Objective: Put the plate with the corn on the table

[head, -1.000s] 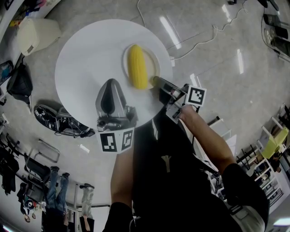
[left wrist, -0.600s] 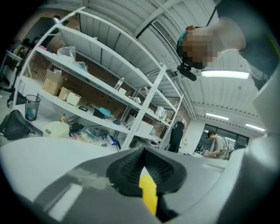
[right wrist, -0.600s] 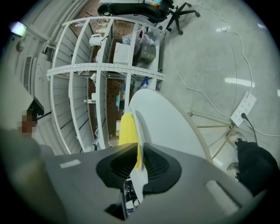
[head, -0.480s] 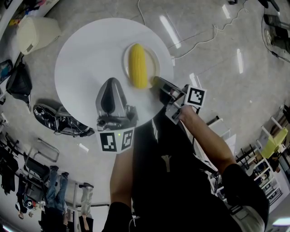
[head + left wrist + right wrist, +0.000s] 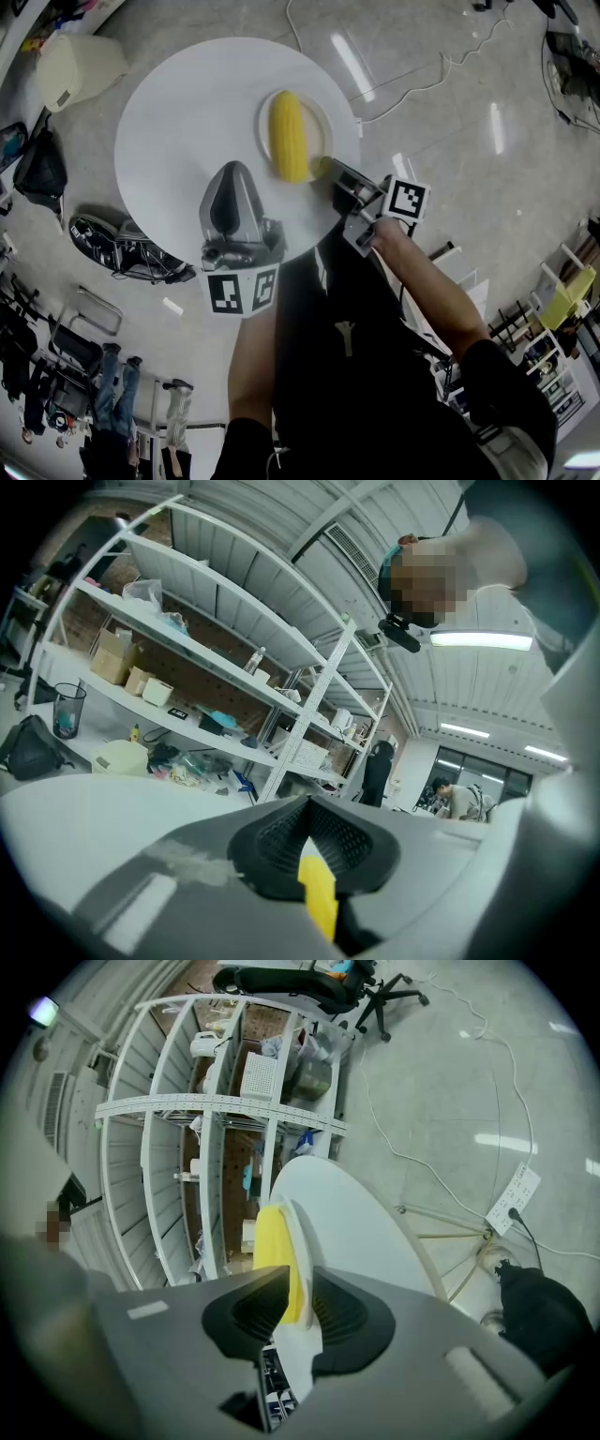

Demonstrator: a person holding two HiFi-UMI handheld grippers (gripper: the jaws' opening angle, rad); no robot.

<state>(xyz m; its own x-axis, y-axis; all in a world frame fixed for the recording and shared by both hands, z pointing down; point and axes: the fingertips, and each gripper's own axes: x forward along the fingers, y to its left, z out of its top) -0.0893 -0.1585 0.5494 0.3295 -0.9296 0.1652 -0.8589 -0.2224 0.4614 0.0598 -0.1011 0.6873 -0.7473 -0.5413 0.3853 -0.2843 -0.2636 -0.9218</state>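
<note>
Right gripper jaws, just opening, straddle the plate rim; a snagged withdrawal could drag it off the table edge

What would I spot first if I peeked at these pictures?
The bright yellow corn jumps out: it lies on a small plate at the right side of the round white table. The right gripper is at the plate's near rim. Its jaws have just been opening, with the rim between them.
</note>
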